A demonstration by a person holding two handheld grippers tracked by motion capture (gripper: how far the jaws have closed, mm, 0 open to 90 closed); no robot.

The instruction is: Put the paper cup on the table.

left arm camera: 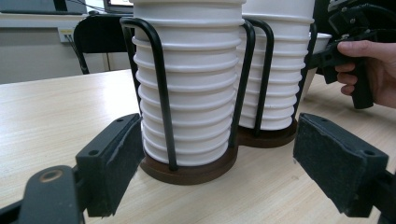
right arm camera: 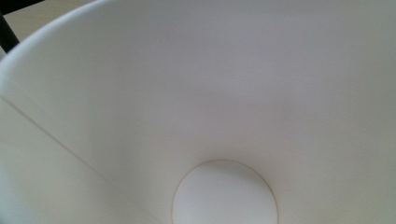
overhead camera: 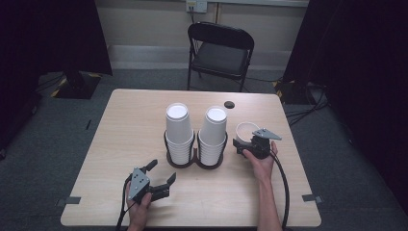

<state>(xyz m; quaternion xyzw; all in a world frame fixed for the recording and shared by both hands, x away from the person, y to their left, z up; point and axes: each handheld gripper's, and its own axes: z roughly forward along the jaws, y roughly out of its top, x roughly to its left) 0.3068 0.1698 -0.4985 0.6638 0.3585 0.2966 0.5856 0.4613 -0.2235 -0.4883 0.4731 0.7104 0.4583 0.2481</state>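
Note:
Two tall stacks of white paper cups, one on the left (overhead camera: 178, 130) and one on the right (overhead camera: 213, 132), stand in a black wire double holder (overhead camera: 195, 161) at the middle of the wooden table (overhead camera: 130, 120). My left gripper (overhead camera: 162, 171) rests open near the front, its pads (left arm camera: 116, 158) wide apart facing the left stack (left arm camera: 191, 88). A single white cup (overhead camera: 245, 129) stands upright to the right of the stacks. My right gripper (overhead camera: 240, 143) is at its near rim. The right gripper view looks down inside that cup (right arm camera: 224, 93), and its jaws are hidden.
A black folding chair (overhead camera: 219, 50) stands beyond the far edge. A small dark round spot (overhead camera: 229, 104) lies on the table behind the stacks. Cables trail from both grippers off the front edge. Bare tabletop lies to the left of the stacks and along the front.

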